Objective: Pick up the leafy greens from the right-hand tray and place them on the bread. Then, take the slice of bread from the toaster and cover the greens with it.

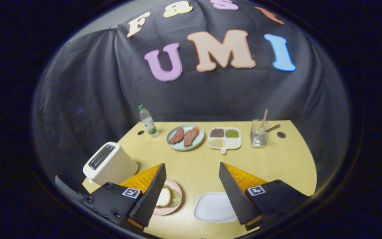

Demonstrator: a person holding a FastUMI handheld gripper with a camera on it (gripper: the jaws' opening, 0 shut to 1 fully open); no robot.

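Gripper [191, 172] jaws wide apart, empty, above table [197, 166].

1. Bread [163, 198]: a pale round slice lying flat on a pink plate [176, 186], just in front of the toaster.
2. Leafy greens [175, 198]: green leaves lying under the bread on that plate.
3. Toaster [109, 163]: cream, upright, slot on top.
4. Tray [215, 207]: white, flat, right of the plate.
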